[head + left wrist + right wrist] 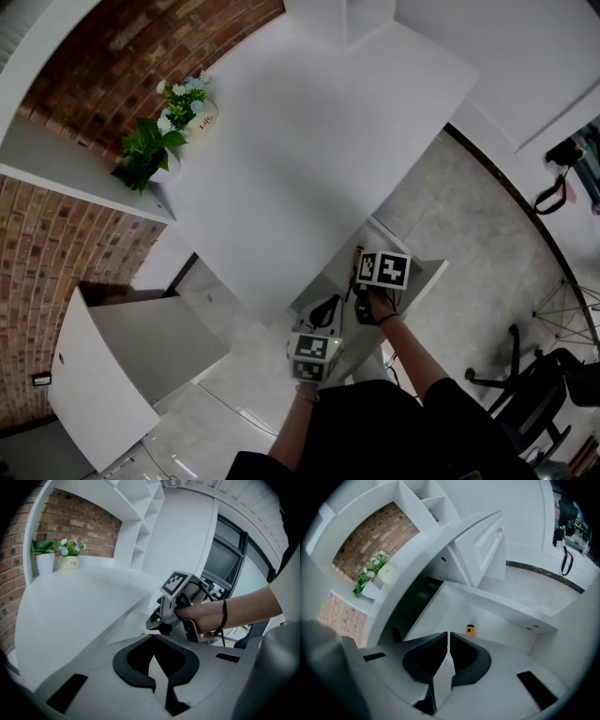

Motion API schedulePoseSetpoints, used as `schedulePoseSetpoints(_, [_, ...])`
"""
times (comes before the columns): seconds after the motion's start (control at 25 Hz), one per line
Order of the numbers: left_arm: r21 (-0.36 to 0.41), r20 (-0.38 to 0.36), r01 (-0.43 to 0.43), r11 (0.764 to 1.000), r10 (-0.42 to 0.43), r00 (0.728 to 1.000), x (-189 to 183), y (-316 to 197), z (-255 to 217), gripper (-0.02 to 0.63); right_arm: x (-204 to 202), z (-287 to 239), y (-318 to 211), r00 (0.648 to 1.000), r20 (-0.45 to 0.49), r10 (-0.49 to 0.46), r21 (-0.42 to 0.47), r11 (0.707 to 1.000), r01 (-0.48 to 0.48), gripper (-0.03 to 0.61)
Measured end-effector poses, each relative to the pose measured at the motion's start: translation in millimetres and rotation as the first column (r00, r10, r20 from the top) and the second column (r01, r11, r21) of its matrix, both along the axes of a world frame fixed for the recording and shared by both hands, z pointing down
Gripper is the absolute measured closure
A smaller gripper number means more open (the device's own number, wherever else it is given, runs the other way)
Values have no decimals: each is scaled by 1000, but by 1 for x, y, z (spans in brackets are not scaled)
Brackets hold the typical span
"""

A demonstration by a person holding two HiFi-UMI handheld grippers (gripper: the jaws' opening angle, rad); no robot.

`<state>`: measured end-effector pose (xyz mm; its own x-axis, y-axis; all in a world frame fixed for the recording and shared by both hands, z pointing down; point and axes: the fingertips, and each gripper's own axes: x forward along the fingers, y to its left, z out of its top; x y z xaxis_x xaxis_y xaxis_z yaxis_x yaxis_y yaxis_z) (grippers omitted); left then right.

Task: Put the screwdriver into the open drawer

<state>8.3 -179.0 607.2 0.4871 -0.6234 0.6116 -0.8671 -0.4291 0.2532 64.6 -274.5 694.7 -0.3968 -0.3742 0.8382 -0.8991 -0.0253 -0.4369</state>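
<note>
The screwdriver lies inside the open white drawer (pixel 506 613); only its yellow-orange end (pixel 470 629) shows past my right jaws. The head view has it as an orange sliver (pixel 358 254) in the drawer (pixel 424 272) under the table's edge. My right gripper (pixel 448 635) hangs above the drawer, shut, with nothing between its pads. It also appears in the left gripper view (pixel 154 623), held by a hand. My left gripper (pixel 153 639) is beside it on the near left, shut and empty, and in the head view (pixel 326 309) sits just left of the right gripper (pixel 367 279).
A wide white table top (pixel 300 141) spreads beyond the drawer. A green plant (pixel 145 155) and a pot of flowers (pixel 192 108) stand by the brick wall. An open cabinet door (pixel 94 394) is at lower left, an office chair (pixel 534 389) at lower right.
</note>
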Motion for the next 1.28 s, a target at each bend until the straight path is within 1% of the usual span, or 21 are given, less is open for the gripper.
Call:
schedulePoseSetpoints(0.24, [81,-14,8,997,-6,1000,-6,-1,-36,604,-4,-54,3,992,125,-33,134,991,16,558])
schedulePoseSetpoints(0.4, [118,44,-20,993,15,999,-18,1,-59,604,-5,-91,10,982,178,-68,236,971,24,561])
schedulePoseSetpoints(0.44, [135,31,-10,991,6,999,-19,0,-65,604,-6,-100,12,978,192,-78,260,965,26,561])
schedulePoseSetpoints(0.52, [175,-17,28,984,-25,1000,-20,-3,-79,604,-7,-119,14,972,212,-103,311,950,33,561])
schedulePoseSetpoints(0.56, [188,-20,33,982,-30,999,-21,-5,-85,604,-6,-129,15,969,217,-116,339,940,36,561])
schedulePoseSetpoints(0.68, [200,39,0,980,-8,999,-30,-4,-100,604,-1,-158,18,966,217,-141,434,900,34,561])
schedulePoseSetpoints(0.76, [212,43,0,977,-9,999,-33,-4,-110,605,1,-178,21,963,216,-159,495,868,32,561])
schedulePoseSetpoints(0.88, [249,34,6,969,-15,999,-36,-6,-126,604,4,-209,24,959,210,-191,581,813,35,561])
schedulePoseSetpoints(1.0, [293,23,19,956,-27,999,-40,-9,-142,604,7,-235,30,954,201,-222,646,763,41,561])
schedulePoseSetpoints(1.04, [305,14,26,952,-31,999,-41,-9,-146,604,8,-243,32,953,198,-231,662,748,44,561])
schedulePoseSetpoints(1.16, [346,-41,60,937,-48,998,-43,-10,-161,604,12,-265,37,954,171,-248,710,702,54,561])
schedulePoseSetpoints(1.28, [388,-64,85,918,-65,996,-51,-10,-179,605,18,-283,41,957,149,-250,749,660,56,561])
